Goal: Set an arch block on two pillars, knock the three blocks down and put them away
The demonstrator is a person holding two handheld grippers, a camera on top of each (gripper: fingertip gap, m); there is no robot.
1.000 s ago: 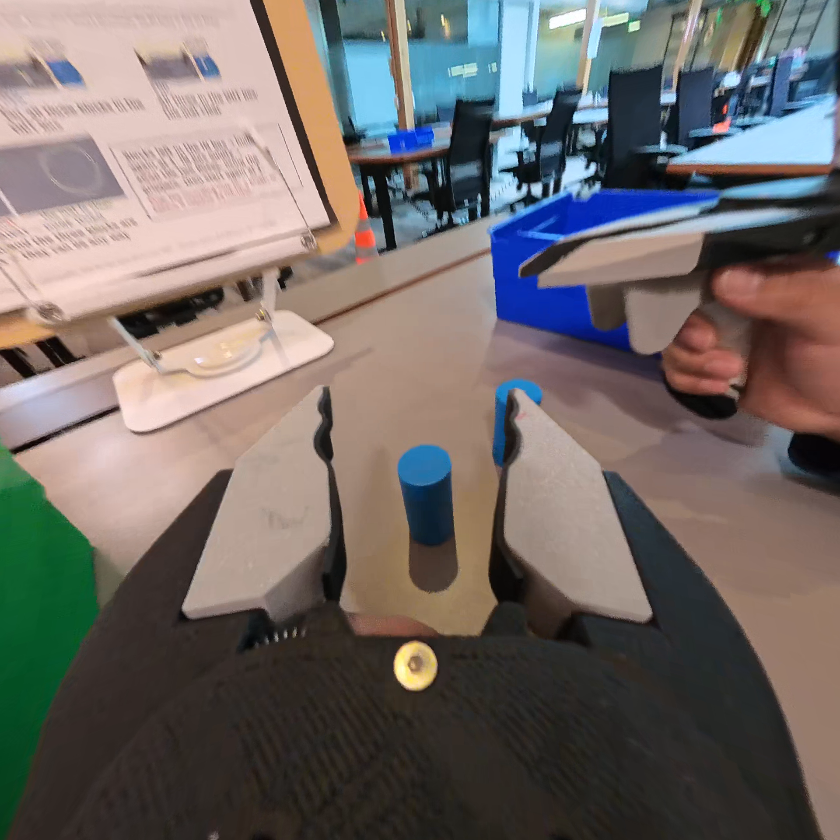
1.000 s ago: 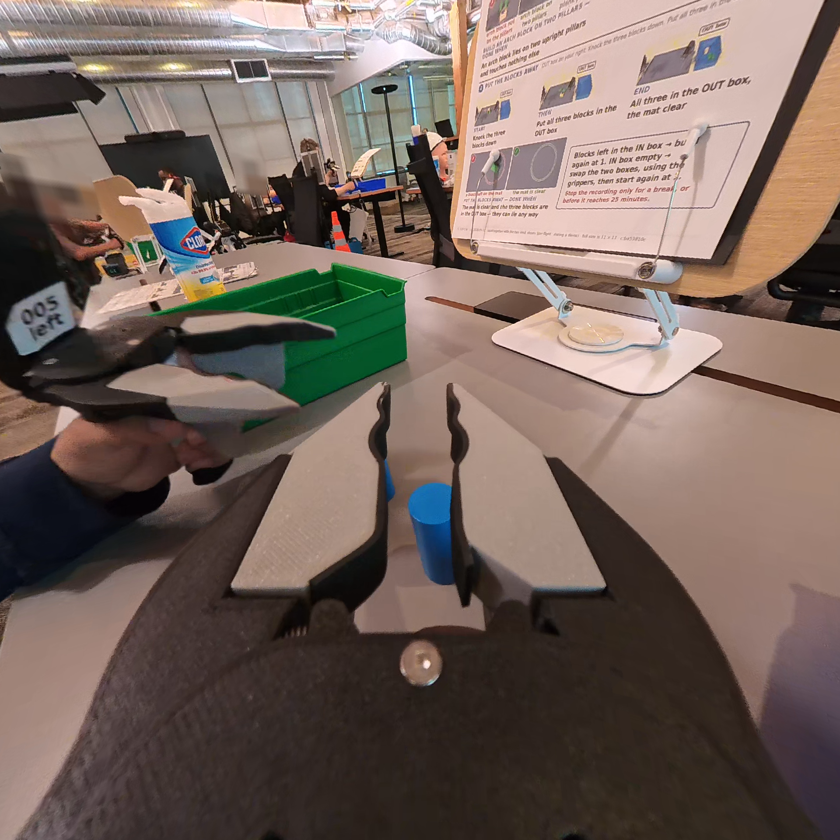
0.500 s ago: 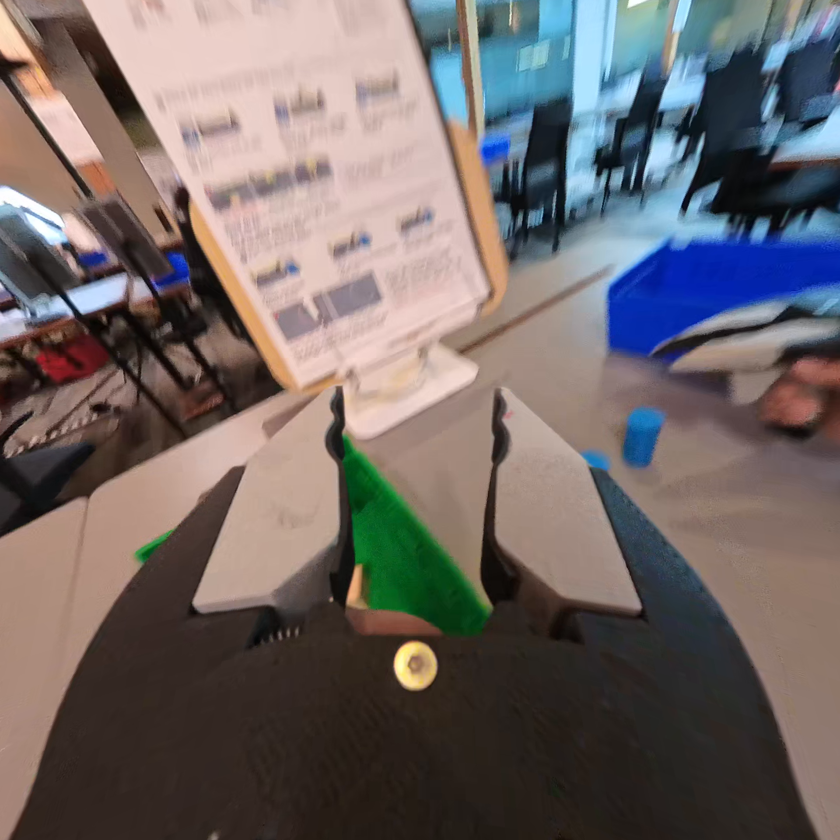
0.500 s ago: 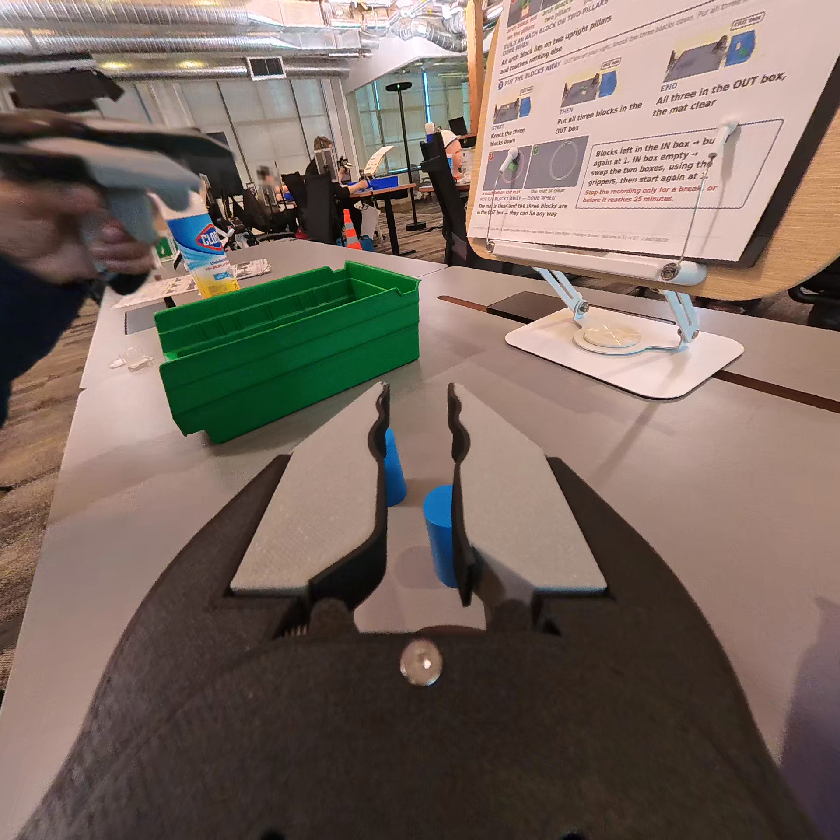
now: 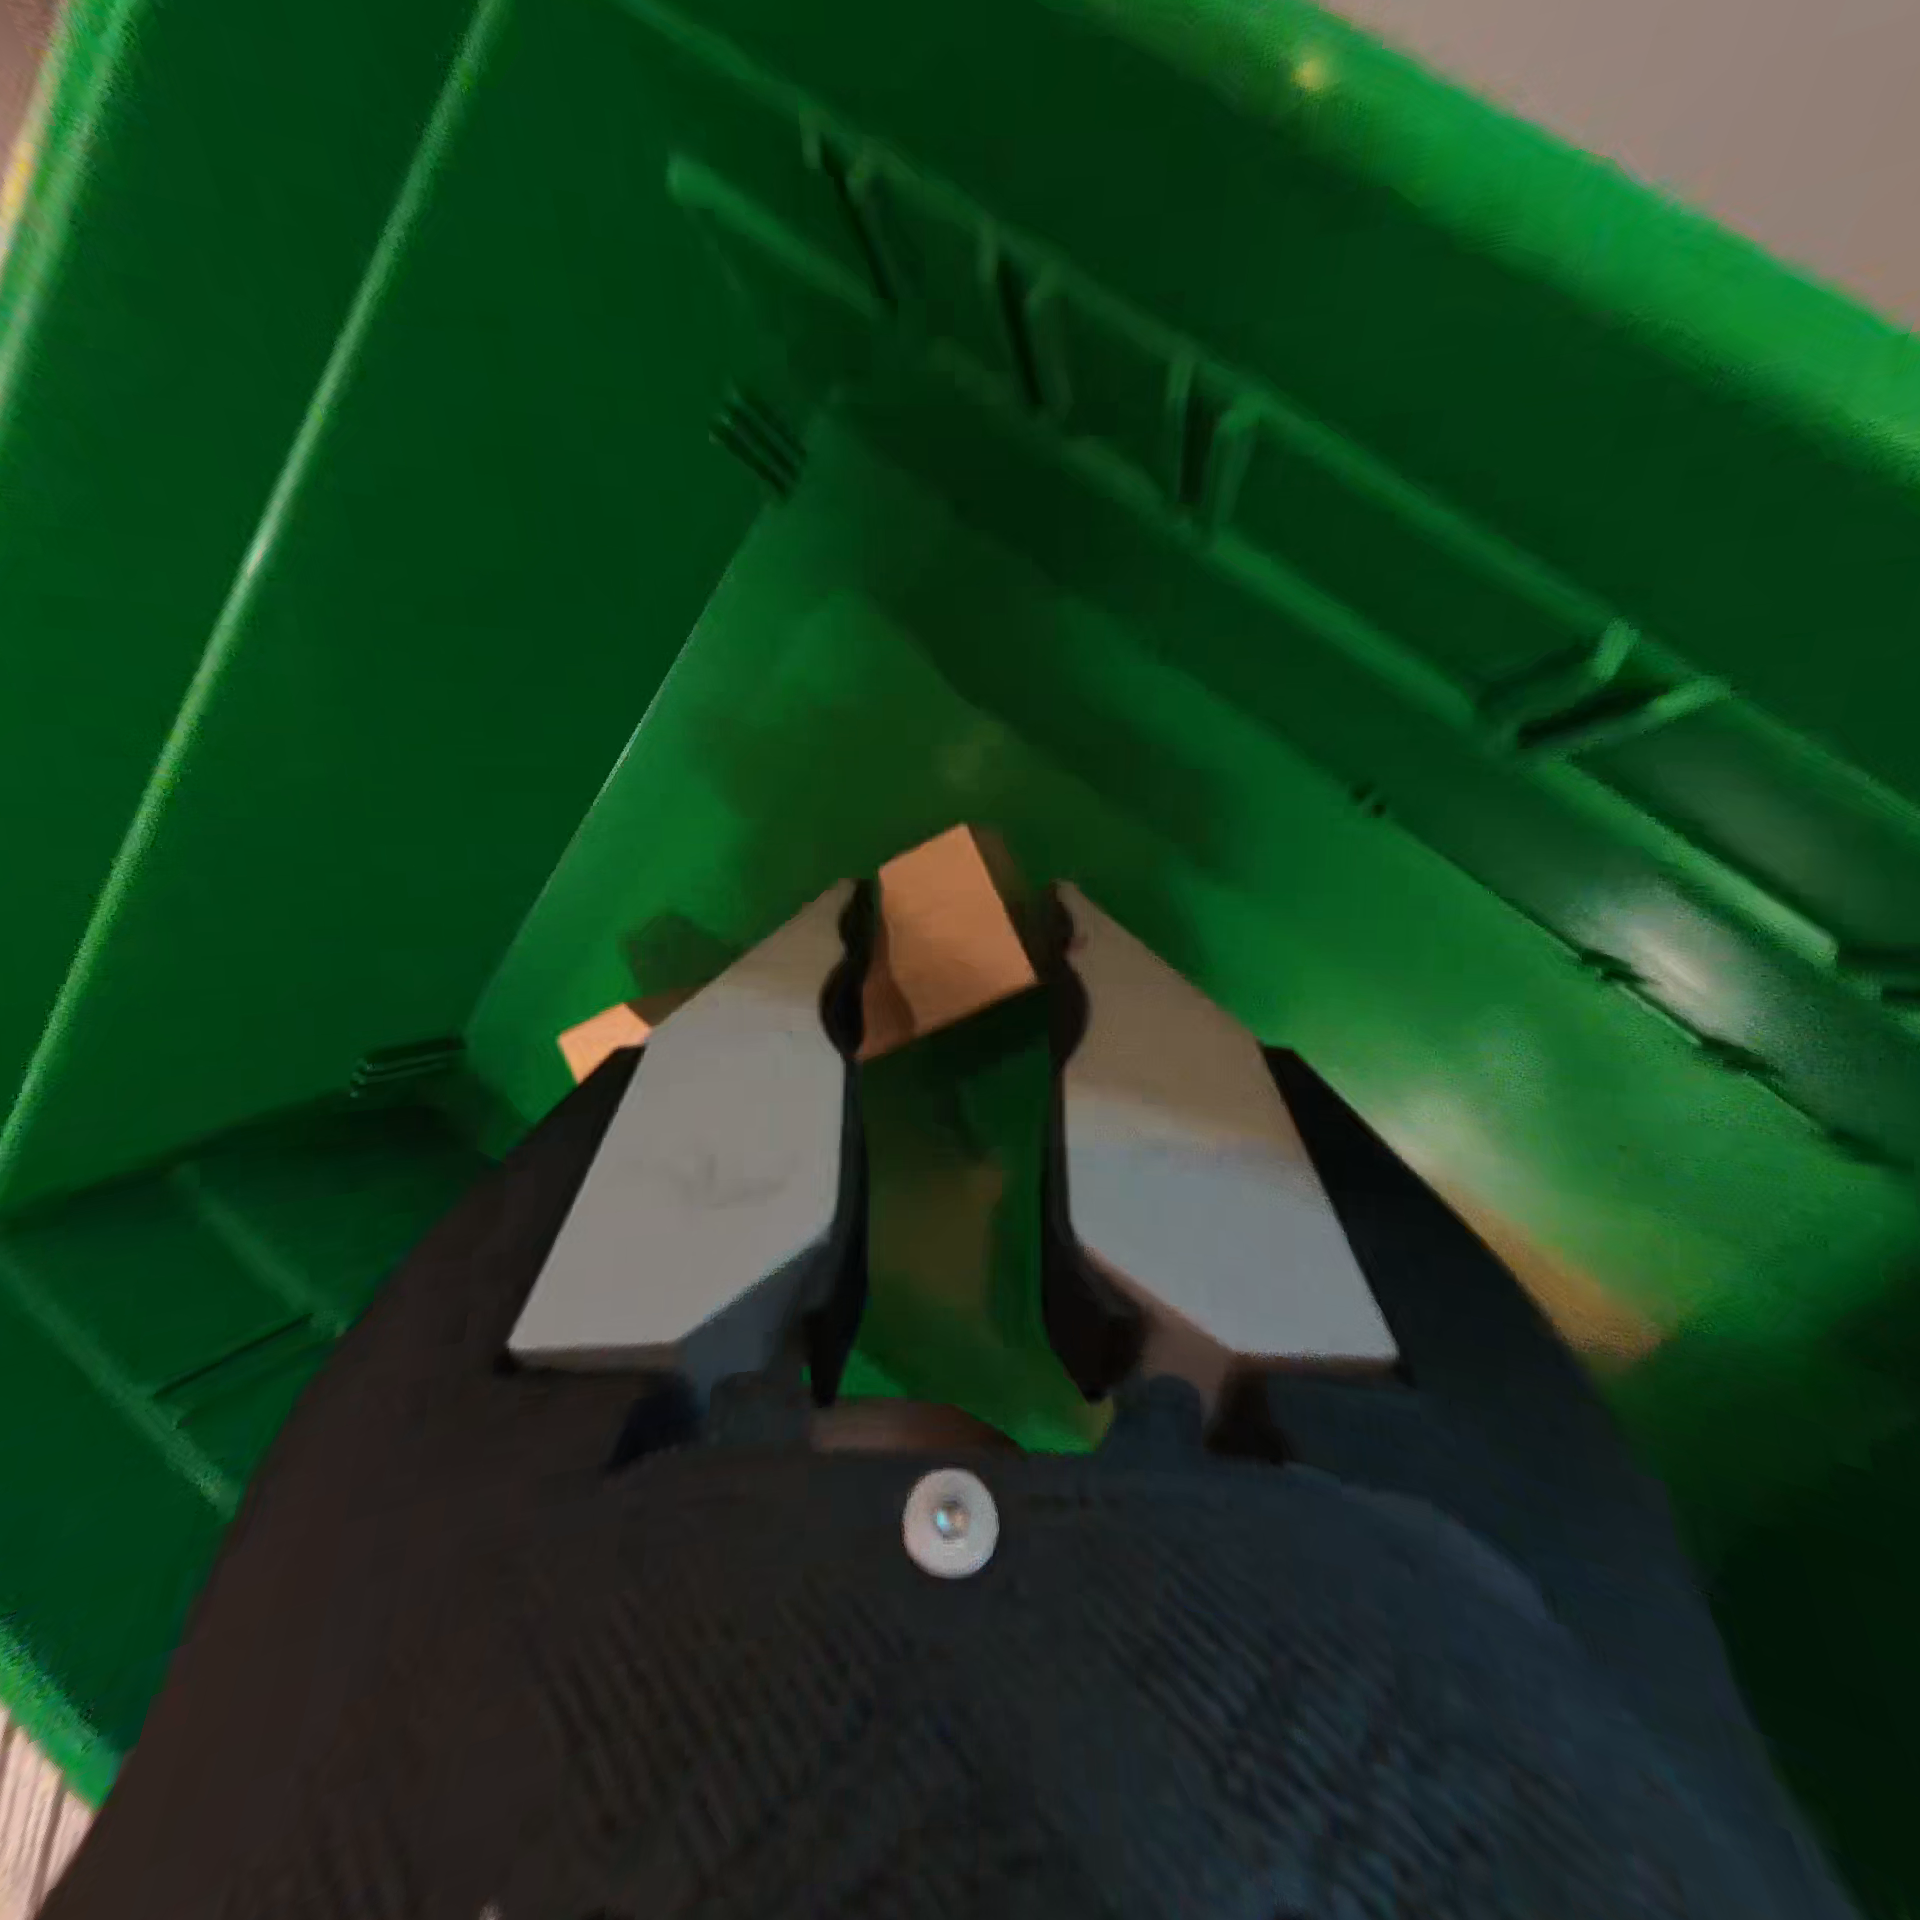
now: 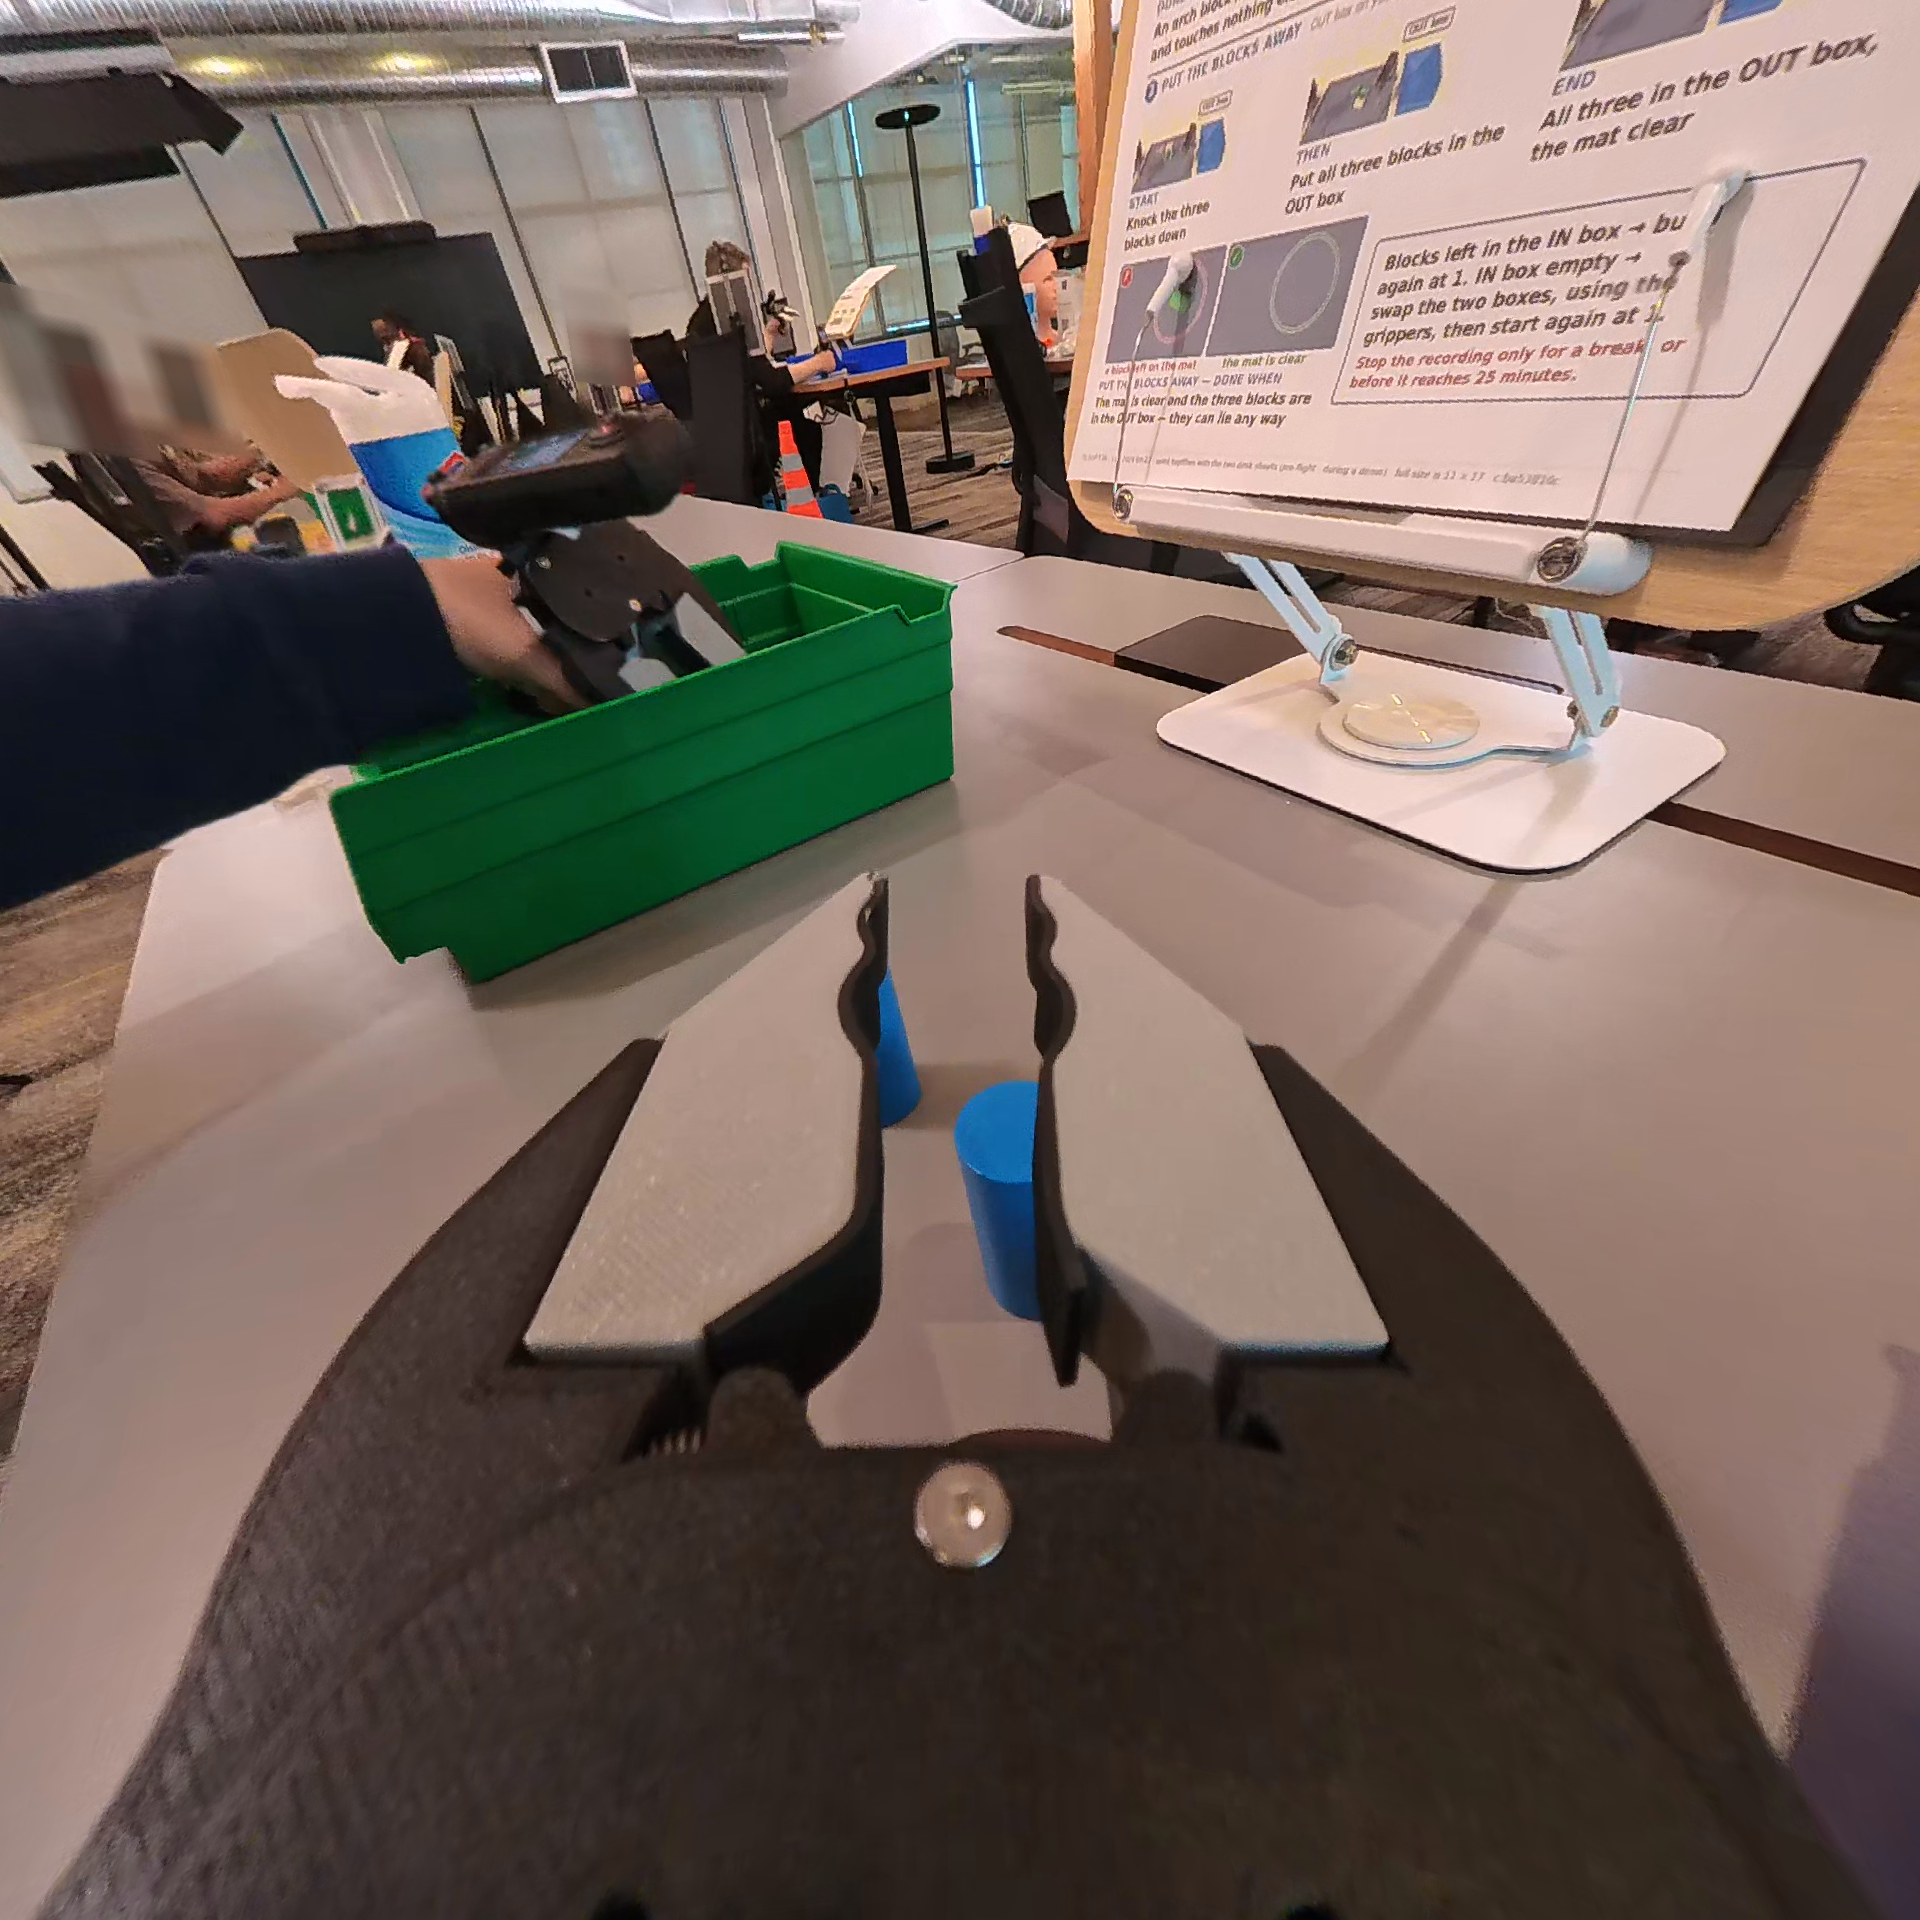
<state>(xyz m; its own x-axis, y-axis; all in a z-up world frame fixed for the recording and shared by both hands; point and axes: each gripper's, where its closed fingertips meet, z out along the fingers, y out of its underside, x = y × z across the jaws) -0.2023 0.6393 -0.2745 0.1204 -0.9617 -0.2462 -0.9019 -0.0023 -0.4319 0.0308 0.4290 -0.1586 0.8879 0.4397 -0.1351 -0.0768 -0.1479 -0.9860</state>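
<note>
The arch block [image 5: 940, 951], a tan wooden piece, lay on the floor of the green bin [image 5: 1351, 582], right at the tips of your left tongs [image 5: 951, 935]. You had those tongs released, fingers spread, the block showing in the gap between them and partly hidden behind the left finger [image 5: 717, 1164]; I cannot tell whether a fingertip touched it. You pointed them steeply down into the bin, most likely because the block lay low against the bottom and the walls left no side approach. Motion blur hid the block's exact shape.

The two blue pillars stood upright on the grey table [image 6: 1558, 1039], well outside the bin. The nearer pillar [image 6: 997, 1184] sat just ahead of your right tongs [image 6: 956, 904], close against the right finger; the farther pillar [image 6: 896, 1049] stood behind the left finger, half covered. Those tongs were also released and held nothing; you seemed to park them low over the pillars, ready to steady them.

Beyond the tips, the green bin [image 6: 665, 769] held your left tongs [image 6: 665, 649]; I could make out no other blocks in it. To the right stood a white stand [image 6: 1455, 748] carrying an instruction sheet.
</note>
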